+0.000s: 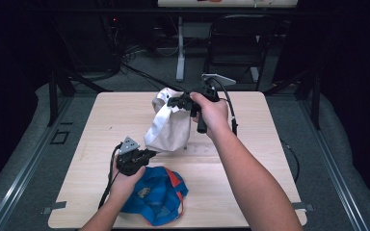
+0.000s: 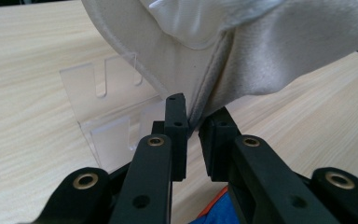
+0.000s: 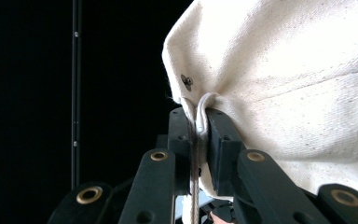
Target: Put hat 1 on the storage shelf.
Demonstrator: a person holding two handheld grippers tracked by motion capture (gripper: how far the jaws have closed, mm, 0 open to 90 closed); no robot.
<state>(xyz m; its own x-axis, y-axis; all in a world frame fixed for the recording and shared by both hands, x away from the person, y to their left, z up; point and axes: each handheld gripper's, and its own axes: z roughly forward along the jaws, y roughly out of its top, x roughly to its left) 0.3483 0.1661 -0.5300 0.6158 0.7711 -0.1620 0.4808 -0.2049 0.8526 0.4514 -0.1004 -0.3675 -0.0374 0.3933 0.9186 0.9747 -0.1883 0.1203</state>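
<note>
The left gripper (image 2: 193, 123) has its jaws pinched on the bottom seam of the cream cloth bag (image 2: 242, 60), the fabric caught right between the pads. The right gripper (image 3: 199, 126) is clamped tight on a folded edge of the same bag (image 3: 284, 93), just below a small metal stud (image 3: 186, 81). Between the two, the bag (image 1: 166, 125) hangs lifted above the wooden table (image 1: 250, 159). A clear plastic stand (image 2: 107, 116) sits just behind it, and a blue bag (image 1: 156, 195) lies by the left hand (image 1: 125, 180).
</note>
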